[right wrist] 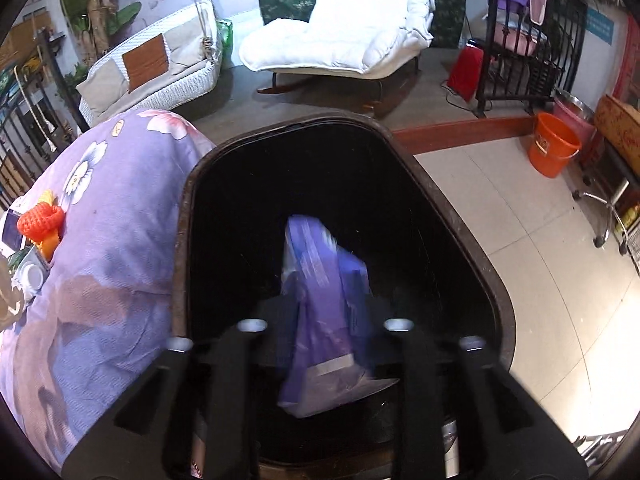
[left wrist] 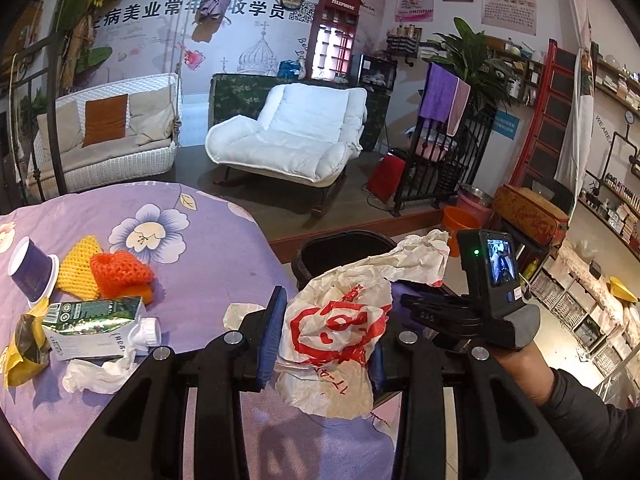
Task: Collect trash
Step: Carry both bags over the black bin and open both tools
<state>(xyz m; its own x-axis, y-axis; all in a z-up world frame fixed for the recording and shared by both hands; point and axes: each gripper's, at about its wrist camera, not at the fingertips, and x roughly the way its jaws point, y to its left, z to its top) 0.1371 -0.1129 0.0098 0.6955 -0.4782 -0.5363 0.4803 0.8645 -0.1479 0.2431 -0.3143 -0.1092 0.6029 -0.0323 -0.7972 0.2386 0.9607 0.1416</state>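
While the right tongs (right wrist: 320, 336) stand spread above the black bin (right wrist: 460, 216), a blurred purple wrapper (right wrist: 324, 300), seemingly loose, could snag; left tongs (left wrist: 326, 340) pinch a crumpled bag (left wrist: 336, 332) beside that bin, risking spillage.

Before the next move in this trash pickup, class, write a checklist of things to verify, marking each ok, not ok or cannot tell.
1. Left gripper holds the crumpled red-printed wrapper firmly: ok.
2. Black bin sits under the right gripper: ok.
3. Purple packet is free of the right gripper's pads: cannot tell, blurred.
4. Left gripper is over the bin: not ok, it is above the purple cloth.
5. Table trash cleared: not ok, carton and purple cup remain.
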